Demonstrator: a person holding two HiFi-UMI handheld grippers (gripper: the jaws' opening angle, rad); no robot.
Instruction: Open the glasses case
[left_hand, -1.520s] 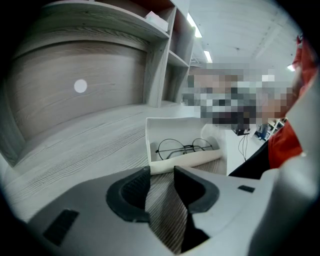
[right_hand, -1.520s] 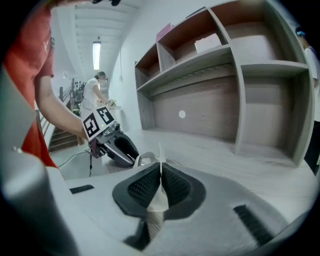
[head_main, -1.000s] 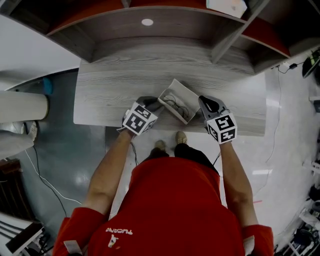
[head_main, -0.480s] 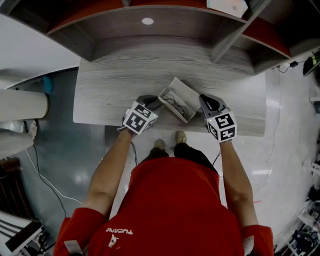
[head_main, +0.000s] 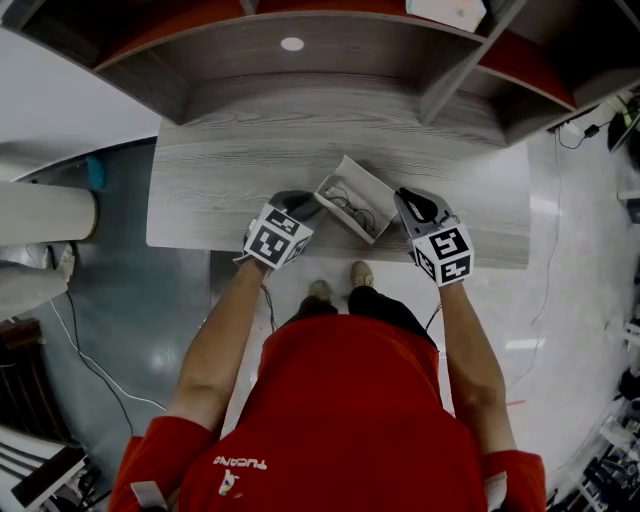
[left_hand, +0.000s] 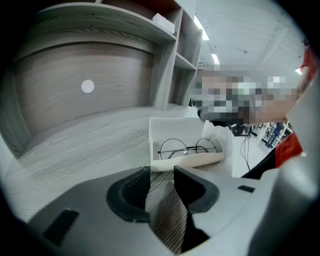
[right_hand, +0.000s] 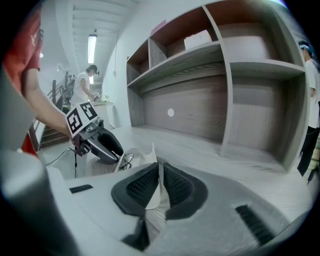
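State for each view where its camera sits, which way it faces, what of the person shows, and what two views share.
Head view: on the person's head, steeply down onto the table; red shirt, both forearms show.
Left gripper view: on the left gripper, along jaws shut on the striped flap of the glasses case; red clothing at right.
Right gripper view: on the right gripper, jaws opening, the case's white lid between them; left arm shows.
Shared: both gripper views show the shelves.

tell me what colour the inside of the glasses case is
White. The case shows it best in the left gripper view.
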